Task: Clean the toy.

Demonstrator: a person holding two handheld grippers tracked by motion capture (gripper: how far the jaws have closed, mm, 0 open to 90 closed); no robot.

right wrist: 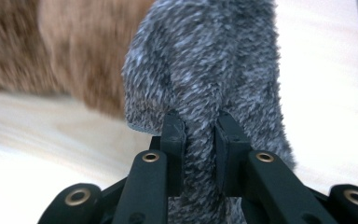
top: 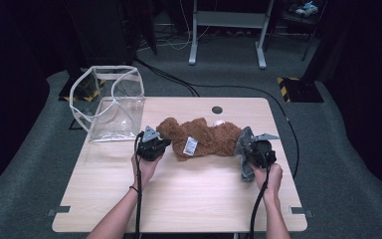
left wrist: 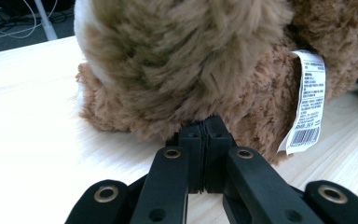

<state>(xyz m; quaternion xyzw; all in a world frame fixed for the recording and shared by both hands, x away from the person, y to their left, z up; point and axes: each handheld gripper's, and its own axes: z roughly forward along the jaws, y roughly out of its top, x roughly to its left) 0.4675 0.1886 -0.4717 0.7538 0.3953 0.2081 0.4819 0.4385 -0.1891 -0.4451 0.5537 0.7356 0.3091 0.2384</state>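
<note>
1. High view: a brown plush toy (top: 201, 137) lies across the middle of the wooden table (top: 179, 199), with a white label (top: 190, 145) on its near side and a grey plush piece (top: 243, 149) at its right end. A clear plastic bag (top: 112, 104) with white trim stands at the table's far left corner, well apart from the toy; nothing can be made out inside it. Black cables cross the grey floor behind the table, near a metal frame.
2. Same view, hands: the left gripper (top: 152, 145) sits at the toy's left end, the left hand (top: 146, 167) behind it with the forearm coming in from the bottom edge. The right gripper (top: 256, 149) is at the toy's right end on the grey piece, and the right hand (top: 270, 174) grasps it from below.
3. Left gripper view: the jaws are pressed together with their tips buried in the brown fur at the toy's lower edge, just above the tabletop. Whether fur is pinched between them cannot be told. The label hangs to the right.
4. Right gripper view: the jaws stand slightly apart and clamp a fold of the grey plush piece between the pads; brown fur blurs at the left.
</note>
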